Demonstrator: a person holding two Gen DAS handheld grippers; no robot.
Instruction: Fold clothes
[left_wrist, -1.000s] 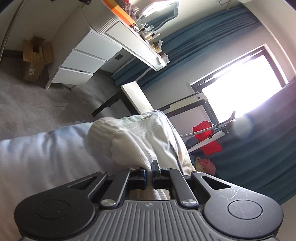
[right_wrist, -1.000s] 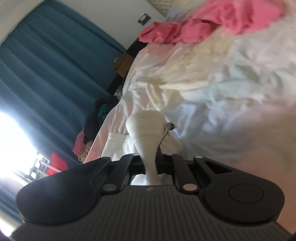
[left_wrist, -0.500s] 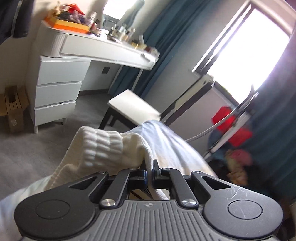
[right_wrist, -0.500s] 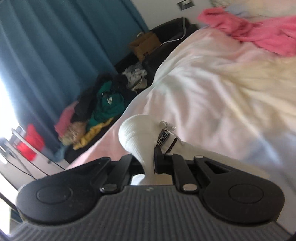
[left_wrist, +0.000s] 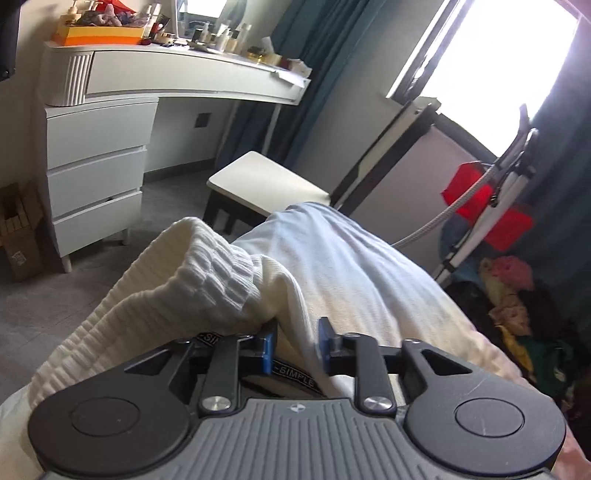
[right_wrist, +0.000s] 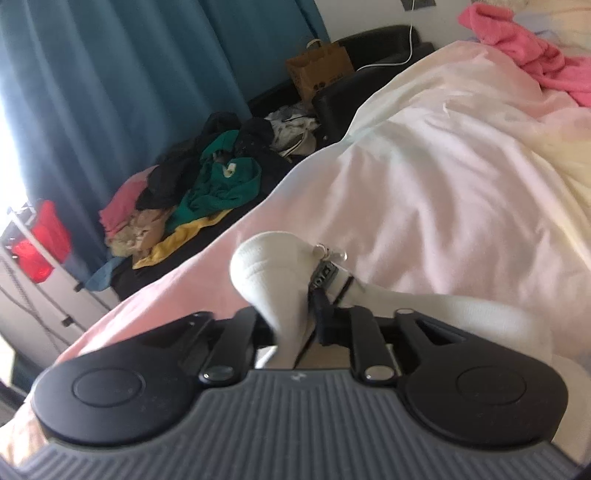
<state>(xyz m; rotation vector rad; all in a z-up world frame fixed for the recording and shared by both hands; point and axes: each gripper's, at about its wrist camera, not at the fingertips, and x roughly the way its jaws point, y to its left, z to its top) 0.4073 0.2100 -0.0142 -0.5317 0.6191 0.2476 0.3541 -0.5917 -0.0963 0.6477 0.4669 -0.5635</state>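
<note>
the left gripper (left_wrist: 295, 341) has its two blue-tipped fingers (left_wrist: 266, 345) apart, with a gap between them. a fold of the white knit garment (left_wrist: 192, 280) lies in that gap, but the fingers do not squeeze it. the thick ribbed part of the garment is heaped at 10 o'clock from the fingers, and a black strap with white letters (left_wrist: 295, 376) runs under them. the garment rests on the bed (left_wrist: 354, 273), which is covered in white and stretches away toward 1 o'clock.

past the bed, at 12 o'clock, stands a white stool (left_wrist: 264, 182). at 10 o'clock is a white dressing table (left_wrist: 177, 83) with drawers, and small bottles sit on top. a bright window (left_wrist: 506, 59) is at 2 o'clock, with blue curtains (left_wrist: 291, 33) beside it.

the right gripper (right_wrist: 293, 328) is pressed tight on another part of the white knit garment (right_wrist: 269, 262). the cloth bunches up in a round lump just above the fingers, at 12 o'clock. a small black tag (right_wrist: 323, 275) with a metal ring hangs on the lump at 1 o'clock. more of the garment lies to the right, at 3 o'clock, on the bed (right_wrist: 424, 177).

a pink cloth (right_wrist: 532, 55) lies far up the bed at 1 o'clock. a messy pile of clothes (right_wrist: 207, 184) sits beside the bed at 11 o'clock, and a brown paper bag (right_wrist: 319, 72) stands at 12 o'clock
</note>
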